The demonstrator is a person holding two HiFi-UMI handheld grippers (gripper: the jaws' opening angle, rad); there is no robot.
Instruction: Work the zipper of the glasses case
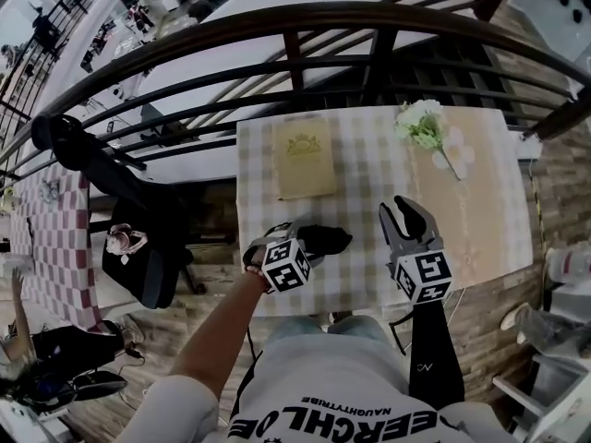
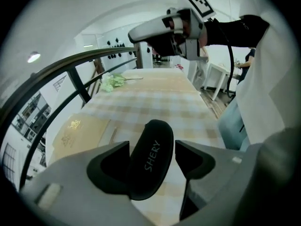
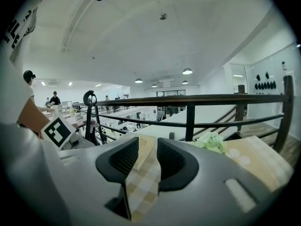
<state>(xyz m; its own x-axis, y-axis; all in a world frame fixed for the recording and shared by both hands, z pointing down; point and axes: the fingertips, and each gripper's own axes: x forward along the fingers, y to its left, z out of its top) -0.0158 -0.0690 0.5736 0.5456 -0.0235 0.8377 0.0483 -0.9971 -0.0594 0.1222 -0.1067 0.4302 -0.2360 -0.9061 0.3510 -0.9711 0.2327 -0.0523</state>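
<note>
The black glasses case (image 1: pixel 330 240) (image 2: pixel 153 160), marked SHERY on its lid, sticks out from my left gripper (image 1: pixel 306 245) (image 2: pixel 151 147), which is shut on it near the front edge of the checked table (image 1: pixel 369 178). The left pad presses against its side and the right pad sits right against the other side. No zipper pull shows in any view. My right gripper (image 1: pixel 406 212) (image 3: pixel 148 145) hovers to the right of the case, apart from it, open with only tablecloth visible between its pads. In the left gripper view, the right gripper (image 2: pixel 143 32) hangs above the table.
A beige booklet (image 1: pixel 305 158) (image 2: pixel 77 131) lies at the table's far left. White-green flowers (image 1: pixel 423 123) (image 3: pixel 211 142) rest at the far right on a beige runner (image 1: pixel 476 192). A dark curved railing (image 1: pixel 277 21) runs behind the table. A chair with a bag (image 1: pixel 138 252) stands to the left.
</note>
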